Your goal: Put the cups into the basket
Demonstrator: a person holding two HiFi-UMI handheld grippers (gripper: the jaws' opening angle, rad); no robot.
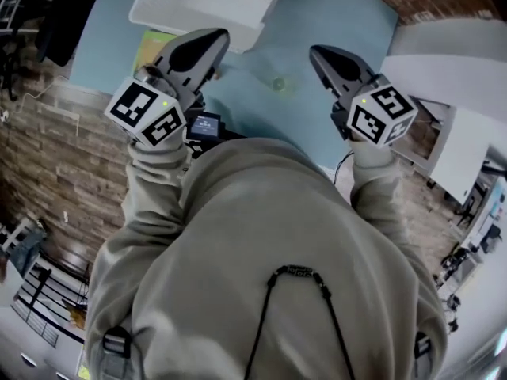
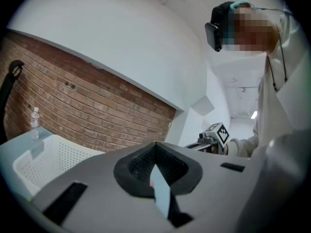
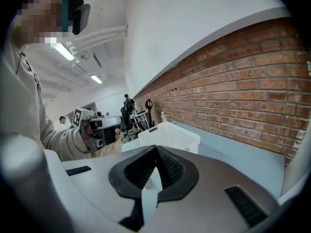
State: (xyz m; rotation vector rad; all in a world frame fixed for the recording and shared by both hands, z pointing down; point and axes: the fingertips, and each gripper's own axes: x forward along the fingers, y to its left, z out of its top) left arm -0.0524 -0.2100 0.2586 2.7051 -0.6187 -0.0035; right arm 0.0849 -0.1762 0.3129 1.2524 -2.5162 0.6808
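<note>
Overhead, in the head view, a person in a beige hoodie (image 1: 261,252) holds both arms forward over a pale blue desk (image 1: 333,14) with a smooth matte top. The left claw (image 1: 212,42) and the right claw (image 1: 323,55) are grey moulded shells with dark oval insets. Each is backed by a white cube (image 1: 146,111) printed with black square markers. Between the two claws, touching neither, a small clear cup (image 1: 279,84) stands on the desk. A white plastic basket (image 1: 210,2) with perforated walls sits at the far edge, just ahead of the left claw. A yellow-green sheet (image 1: 153,47) lies partly under that claw. A brown brick-patterned surface (image 1: 47,157) runs down the left side.

From the left gripper view, the left claw's black ribbed pads meet at their tips with nothing between them. The claw points roughly level along the desk. The basket lies low at the left, rectangular with rounded corners, and a small clear bottle (image 2: 34,123) stands upright beyond it. Behind them is a red brick wall (image 2: 97,110) under a white upper wall. The right claw shows further off, on a beige-sleeved hand.

From the right gripper view, the right claw is likewise closed and empty, tilted a little downward. The basket sits ahead on the desk and the brick wall runs along the right. Ceiling strip lights (image 3: 65,50) glow at the left.
</note>
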